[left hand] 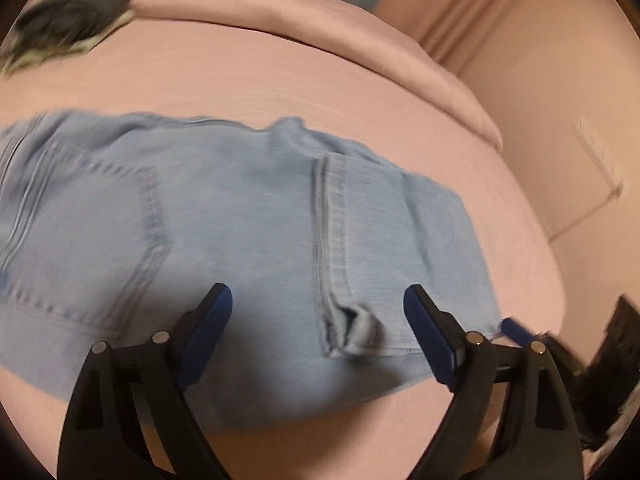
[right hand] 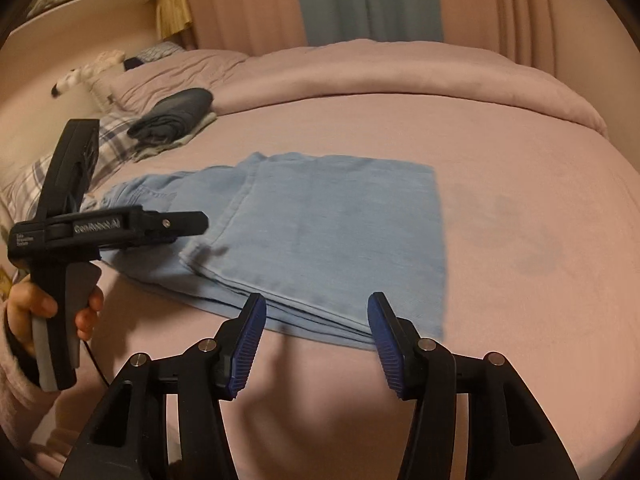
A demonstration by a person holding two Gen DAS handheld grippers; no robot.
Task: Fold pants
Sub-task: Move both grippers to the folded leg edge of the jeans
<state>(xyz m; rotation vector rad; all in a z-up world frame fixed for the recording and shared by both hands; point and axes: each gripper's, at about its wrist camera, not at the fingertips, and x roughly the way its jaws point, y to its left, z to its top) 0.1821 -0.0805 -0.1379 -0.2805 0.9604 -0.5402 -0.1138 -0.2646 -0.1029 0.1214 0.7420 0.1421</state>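
Observation:
Light blue denim pants (left hand: 248, 224) lie folded flat on the pink bed; in the right wrist view the pants (right hand: 320, 232) form a stacked rectangle with the waist and back pocket to the left. My left gripper (left hand: 318, 300) is open and empty, hovering over the near edge of the pants beside a belt loop; it shows from the side in the right wrist view (right hand: 192, 224), held in a hand over the pants' left part. My right gripper (right hand: 316, 310) is open and empty, just short of the folded near edge. Its blue fingertip (left hand: 516, 326) shows at the pants' right corner.
A dark folded garment (right hand: 176, 114) lies at the bed's far left; it also shows in the left wrist view (left hand: 76, 16). A rolled pink duvet (right hand: 400, 76) runs along the far side. Plaid pillows (right hand: 116, 136) and a plush toy (right hand: 86, 74) sit at the left. Curtains (right hand: 368, 0) hang behind.

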